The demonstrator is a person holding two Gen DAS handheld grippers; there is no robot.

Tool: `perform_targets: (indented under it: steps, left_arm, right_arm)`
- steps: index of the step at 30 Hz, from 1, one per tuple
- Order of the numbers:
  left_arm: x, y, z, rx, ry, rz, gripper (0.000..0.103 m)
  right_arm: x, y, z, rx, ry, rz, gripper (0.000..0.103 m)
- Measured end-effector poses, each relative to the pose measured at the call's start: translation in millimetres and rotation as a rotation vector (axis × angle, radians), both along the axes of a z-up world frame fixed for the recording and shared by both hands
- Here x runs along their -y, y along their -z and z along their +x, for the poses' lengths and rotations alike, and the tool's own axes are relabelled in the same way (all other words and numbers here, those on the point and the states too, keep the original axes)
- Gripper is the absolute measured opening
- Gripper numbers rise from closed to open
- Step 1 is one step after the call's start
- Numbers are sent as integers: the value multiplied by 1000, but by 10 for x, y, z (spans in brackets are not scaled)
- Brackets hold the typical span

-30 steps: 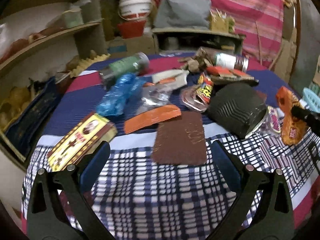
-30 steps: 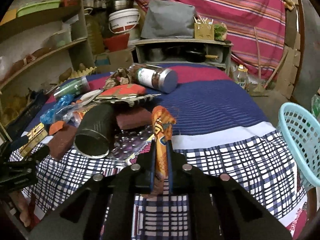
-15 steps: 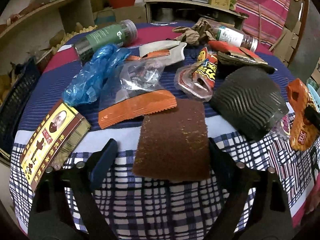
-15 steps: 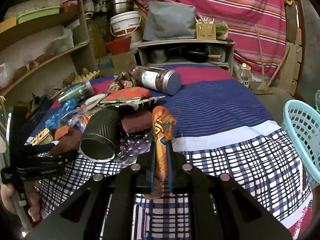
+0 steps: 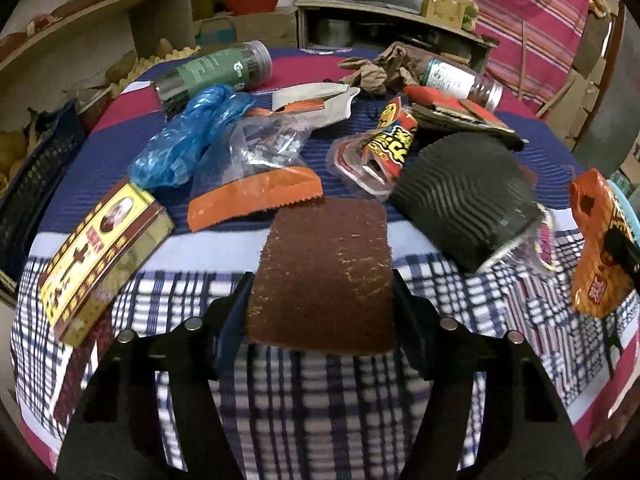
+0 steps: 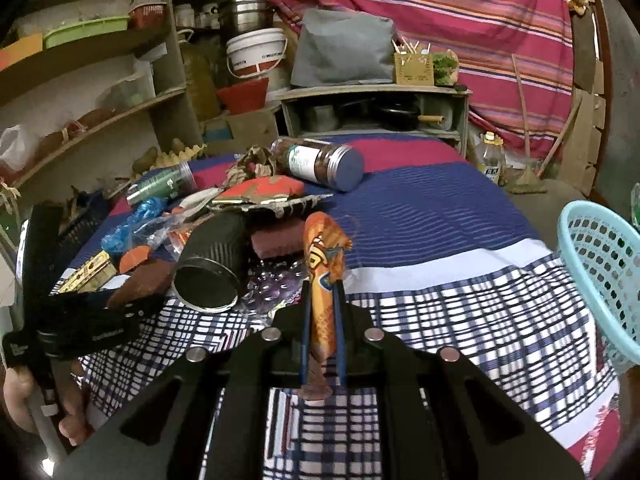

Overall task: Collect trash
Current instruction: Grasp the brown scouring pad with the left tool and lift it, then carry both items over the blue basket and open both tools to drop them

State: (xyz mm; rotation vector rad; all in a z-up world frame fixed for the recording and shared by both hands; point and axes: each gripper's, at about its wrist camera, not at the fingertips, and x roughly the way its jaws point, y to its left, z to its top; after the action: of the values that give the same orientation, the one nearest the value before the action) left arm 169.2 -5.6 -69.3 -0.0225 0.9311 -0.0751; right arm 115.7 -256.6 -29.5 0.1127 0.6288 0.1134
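My left gripper [image 5: 320, 304] is open, with its jaws on either side of the near end of a flat brown scouring pad [image 5: 324, 268] that lies on the checked tablecloth [image 5: 320, 400]. My right gripper [image 6: 322, 312] is shut on an orange snack wrapper [image 6: 322, 264] and holds it upright above the cloth; the wrapper also shows in the left wrist view [image 5: 596, 240]. Other trash lies beyond the pad: a black ribbed cup [image 5: 468, 204] on its side, an orange-edged clear bag [image 5: 256, 196], a blue plastic bag [image 5: 188, 148], a red and yellow wrapper [image 5: 384, 148].
A light blue basket [image 6: 600, 272] stands off the table's right edge. A yellow and brown box [image 5: 100, 256] lies at the left. Two jars [image 5: 216, 70] [image 6: 320, 158] and crumpled brown paper [image 5: 380, 68] lie at the far side. Shelves stand at the left.
My left gripper has moved forward and down to the brown pad, and its jaws now flank the pad's near end. My right gripper has kept hold of the orange wrapper, almost still.
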Motion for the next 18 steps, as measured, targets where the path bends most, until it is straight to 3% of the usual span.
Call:
perform_targets:
  steps: [7, 13, 18]
  left_arm:
    - [74, -244, -429, 97, -6, 60, 64]
    - [193, -587, -684, 200, -25, 58, 64]
    - [484, -940, -738, 297, -3, 35, 64]
  right_arm:
    - [316, -76, -60, 26, -32, -45, 10]
    - [658, -37, -89, 16, -28, -29, 10]
    - [885, -203, -131, 54, -48, -18, 10]
